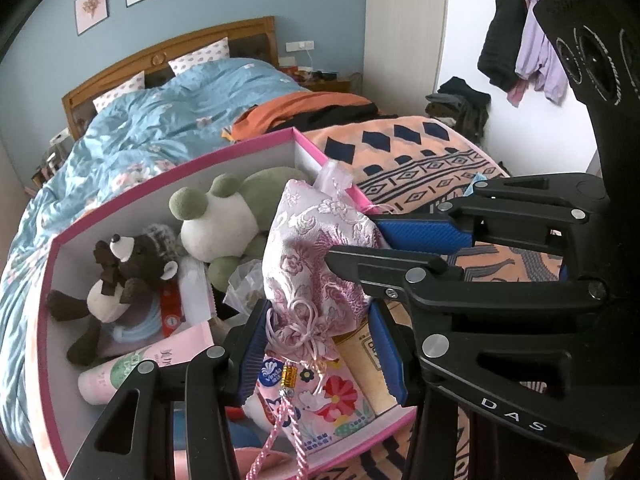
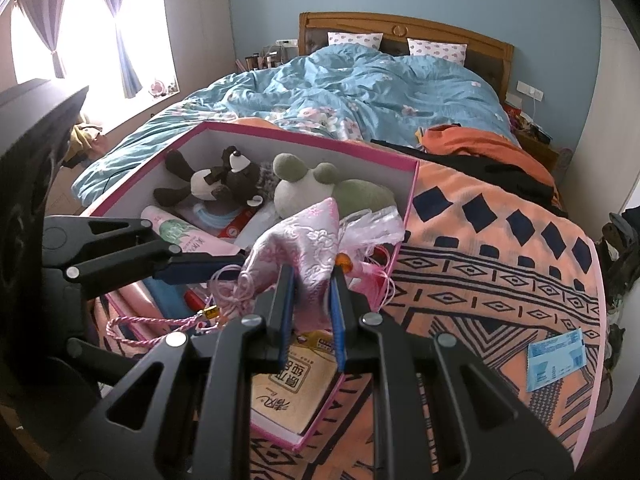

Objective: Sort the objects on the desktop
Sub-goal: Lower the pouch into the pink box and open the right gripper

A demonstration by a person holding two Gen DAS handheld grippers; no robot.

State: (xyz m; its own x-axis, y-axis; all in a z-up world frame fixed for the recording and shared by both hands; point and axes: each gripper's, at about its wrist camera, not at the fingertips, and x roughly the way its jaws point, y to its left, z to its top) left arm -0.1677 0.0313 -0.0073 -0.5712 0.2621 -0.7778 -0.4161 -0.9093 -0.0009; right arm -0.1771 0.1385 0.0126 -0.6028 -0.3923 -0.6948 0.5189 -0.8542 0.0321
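A pink brocade pouch (image 1: 316, 264) with cords and a tassel hangs over the near end of a pink-rimmed box (image 1: 240, 148). My left gripper (image 1: 318, 314) is shut on its knotted lower part, one blue pad on each side. From the right, my right gripper (image 1: 354, 240) clamps the pouch's upper side. In the right wrist view the right gripper (image 2: 312, 276) is shut on a fold of the pouch (image 2: 308, 236), and one left gripper finger (image 2: 192, 272) reaches it from the left. The box (image 2: 304, 136) holds a brown plush (image 2: 216, 184) and a green-and-white plush (image 2: 304, 192).
Also in the box lie a pink tube (image 1: 120, 376), a flowered tissue pack (image 1: 332, 400) and a tan booklet (image 2: 292, 392). The box sits on an orange patterned blanket (image 2: 500, 280) on the bed. A blue sachet (image 2: 556, 360) lies at the blanket's right edge.
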